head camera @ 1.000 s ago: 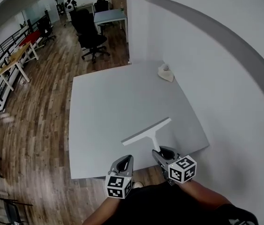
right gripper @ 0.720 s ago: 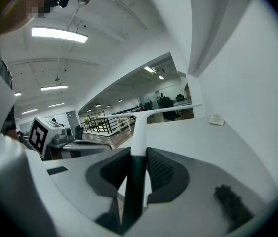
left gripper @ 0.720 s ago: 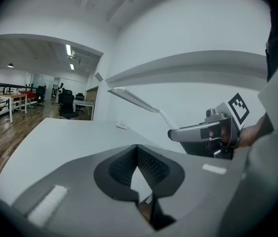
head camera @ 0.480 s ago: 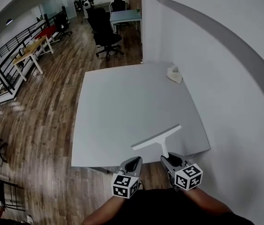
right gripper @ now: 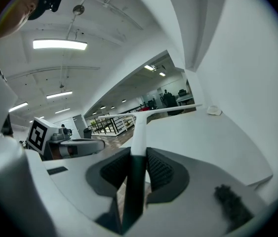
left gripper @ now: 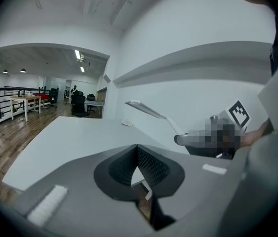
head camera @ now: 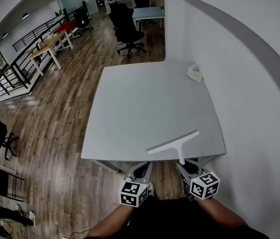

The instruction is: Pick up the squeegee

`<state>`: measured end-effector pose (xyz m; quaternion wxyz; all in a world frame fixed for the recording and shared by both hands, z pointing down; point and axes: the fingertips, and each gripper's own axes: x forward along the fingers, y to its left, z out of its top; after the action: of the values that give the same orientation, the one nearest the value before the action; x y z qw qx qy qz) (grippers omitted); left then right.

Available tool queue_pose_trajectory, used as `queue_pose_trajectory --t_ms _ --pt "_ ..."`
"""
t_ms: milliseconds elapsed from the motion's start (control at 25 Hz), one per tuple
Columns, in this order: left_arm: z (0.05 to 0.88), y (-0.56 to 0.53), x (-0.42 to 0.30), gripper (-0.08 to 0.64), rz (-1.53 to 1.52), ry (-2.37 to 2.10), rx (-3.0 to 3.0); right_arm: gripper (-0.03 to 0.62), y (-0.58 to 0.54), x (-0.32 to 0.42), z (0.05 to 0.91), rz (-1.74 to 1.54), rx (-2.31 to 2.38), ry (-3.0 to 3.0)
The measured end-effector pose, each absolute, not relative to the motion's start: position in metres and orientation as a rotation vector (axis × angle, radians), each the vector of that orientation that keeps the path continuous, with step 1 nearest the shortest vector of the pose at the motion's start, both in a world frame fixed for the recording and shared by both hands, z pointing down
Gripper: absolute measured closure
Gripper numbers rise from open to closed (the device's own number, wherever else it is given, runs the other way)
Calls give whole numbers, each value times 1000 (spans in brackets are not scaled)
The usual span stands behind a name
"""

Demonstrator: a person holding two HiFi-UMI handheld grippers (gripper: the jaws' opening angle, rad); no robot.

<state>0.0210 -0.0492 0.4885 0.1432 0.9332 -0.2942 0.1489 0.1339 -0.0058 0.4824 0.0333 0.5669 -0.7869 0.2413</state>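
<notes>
Both grippers have drawn back toward me over the last second and now hang just past the near edge of the tabletop, above the wood-plank floor. I see the right gripper with its dark, ribbed jaws pinching the slim handle of the squeegee. It is a white, T-shaped tool with a long straight blade, and that blade is lifted clear above the tabletop's near edge. The left gripper sits beside it with its jaws pressed together at the tips and nothing between them. The tabletop is a smooth, matte pale grey slab. A crumpled white cloth lies at its far corner, by the plain white wall.
</notes>
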Motion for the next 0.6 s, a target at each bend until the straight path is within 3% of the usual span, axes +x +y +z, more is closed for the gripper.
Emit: queue_pose_trajectory --t_ms 600 --pt "504 15 -15 554 525 -1063 2580 491 28 93 499 792 1512 -2627"
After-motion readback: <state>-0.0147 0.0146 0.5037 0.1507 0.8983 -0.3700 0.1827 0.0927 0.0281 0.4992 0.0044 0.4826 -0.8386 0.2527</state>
